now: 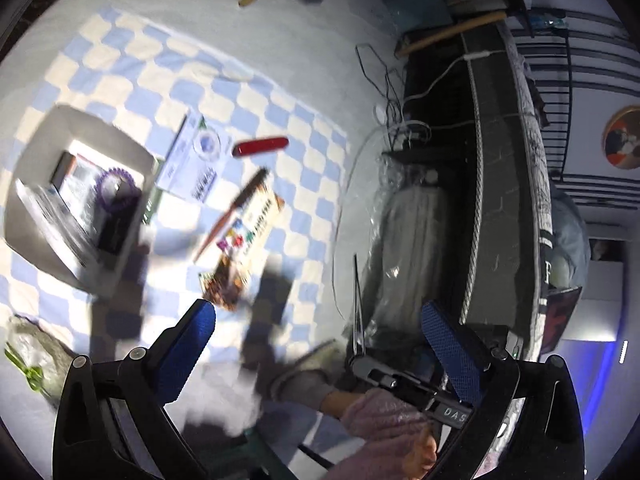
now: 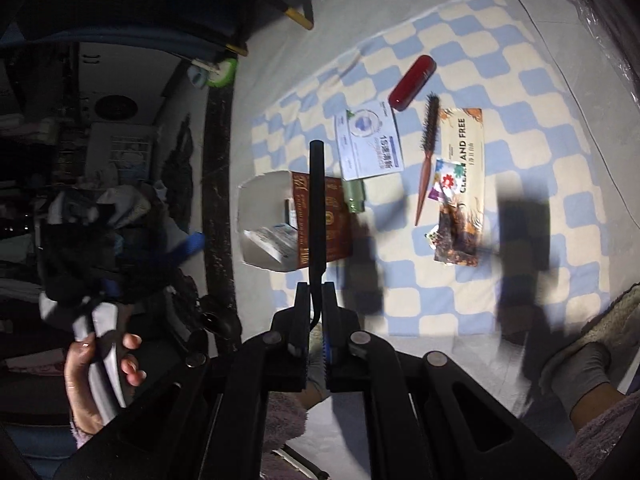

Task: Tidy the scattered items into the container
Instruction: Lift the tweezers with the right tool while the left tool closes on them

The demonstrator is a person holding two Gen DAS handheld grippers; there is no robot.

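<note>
An open cardboard box (image 1: 40, 148) holding packets and a purple ring sits at the left of the blue-checked cloth (image 1: 132, 64). My left gripper (image 1: 318, 320) stands open above the cloth, nothing between its blue pads (image 1: 200, 324). On the cloth lie a red case (image 1: 260, 146), a white packet (image 1: 192, 160), a round hairbrush (image 1: 232, 216) and a wipes pack (image 1: 260, 216). In the right wrist view my right gripper (image 2: 316, 292) is shut on a thin black stick (image 2: 317, 208), high over the box (image 2: 260, 192). The red case (image 2: 412, 82), white packet (image 2: 370, 140), hairbrush (image 2: 428, 148) and wipes pack (image 2: 464, 168) lie beyond.
A green item (image 2: 354, 196) lies against the box. A person's slippered foot (image 2: 580, 364) rests on the cloth's near right corner. A plastic-wrapped bundle (image 1: 408, 240), cables (image 1: 384, 92) and dark furniture stand past the cloth. A crumpled bag (image 1: 32, 356) lies at the near left.
</note>
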